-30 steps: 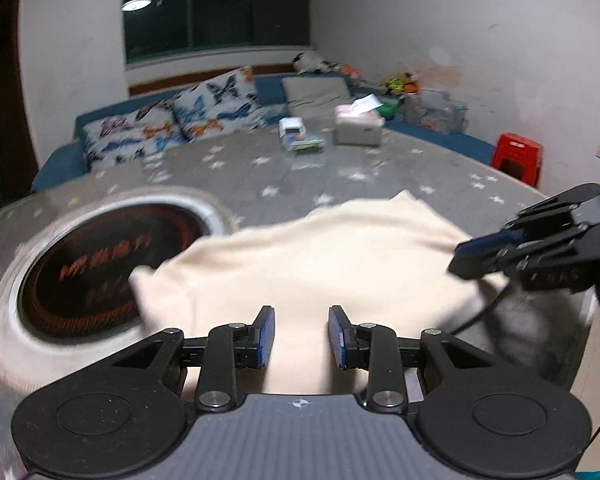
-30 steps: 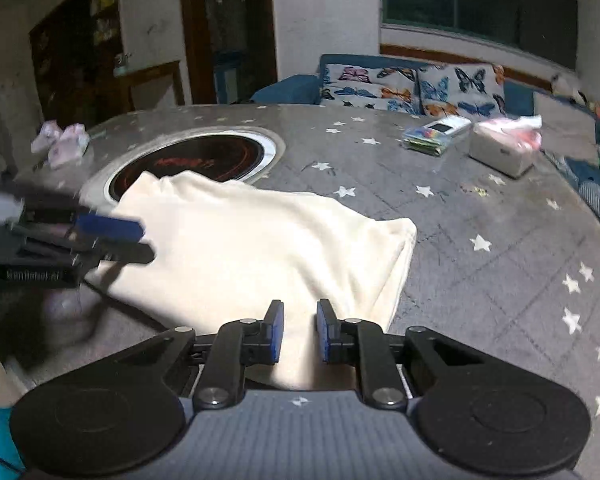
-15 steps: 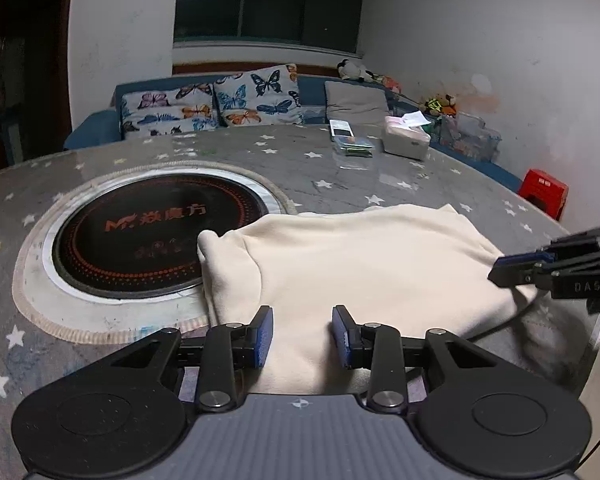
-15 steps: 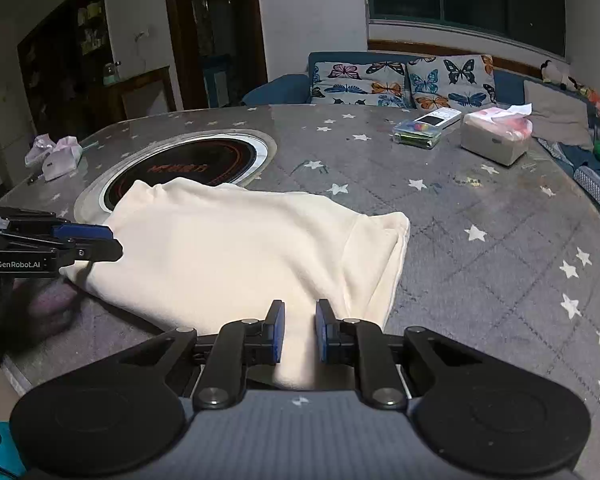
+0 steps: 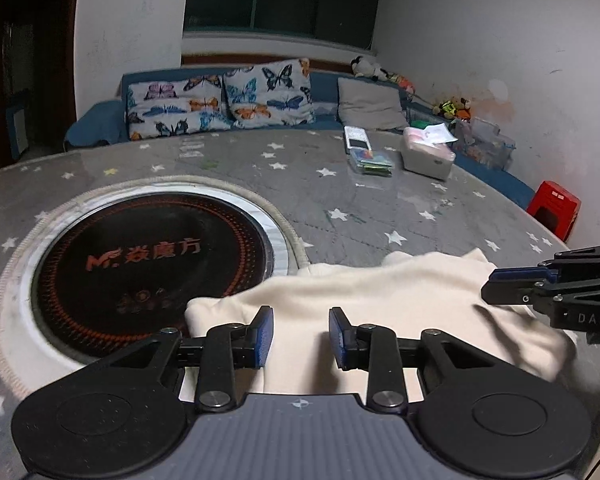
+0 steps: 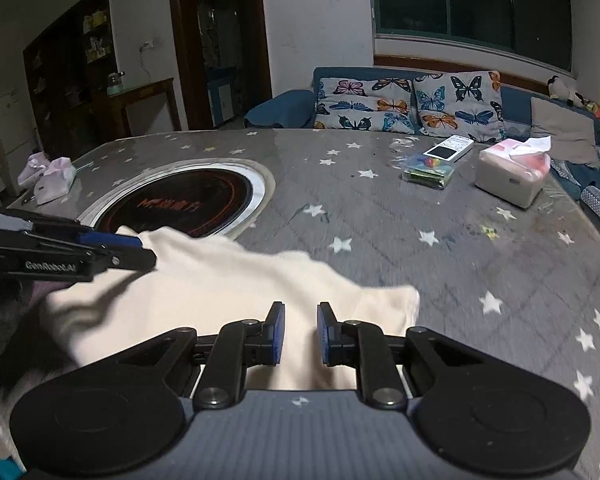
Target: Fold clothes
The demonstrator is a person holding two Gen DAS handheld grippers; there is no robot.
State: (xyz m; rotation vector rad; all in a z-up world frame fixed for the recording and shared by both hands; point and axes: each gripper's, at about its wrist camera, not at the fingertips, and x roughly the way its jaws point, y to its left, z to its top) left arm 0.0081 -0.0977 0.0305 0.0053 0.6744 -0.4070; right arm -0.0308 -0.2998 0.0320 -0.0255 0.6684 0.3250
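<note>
A cream garment [image 5: 380,304] lies folded on the grey star-patterned table, near its front edge; it also shows in the right wrist view [image 6: 228,292]. My left gripper [image 5: 301,338] is open, its jaws apart over the garment's near left part, holding nothing. My right gripper [image 6: 300,334] is open with a narrower gap, over the garment's near right part. Each gripper shows from the side in the other's view: the right one [image 5: 500,286] at the garment's right end, the left one [image 6: 140,250] at its left end.
A round black hotplate [image 5: 148,264] is set into the table [image 5: 340,200] left of the garment. A tissue box [image 5: 428,156], a phone [image 5: 356,140] and a colourful packet [image 5: 370,160] lie at the far right. Pink packets [image 6: 52,180] lie far left. A sofa stands behind.
Both grippers have drawn back and lowered toward the garment's near edge. The right gripper's jaws have opened slightly wider. The garment has bunched a little and sits closer to the table edge.
</note>
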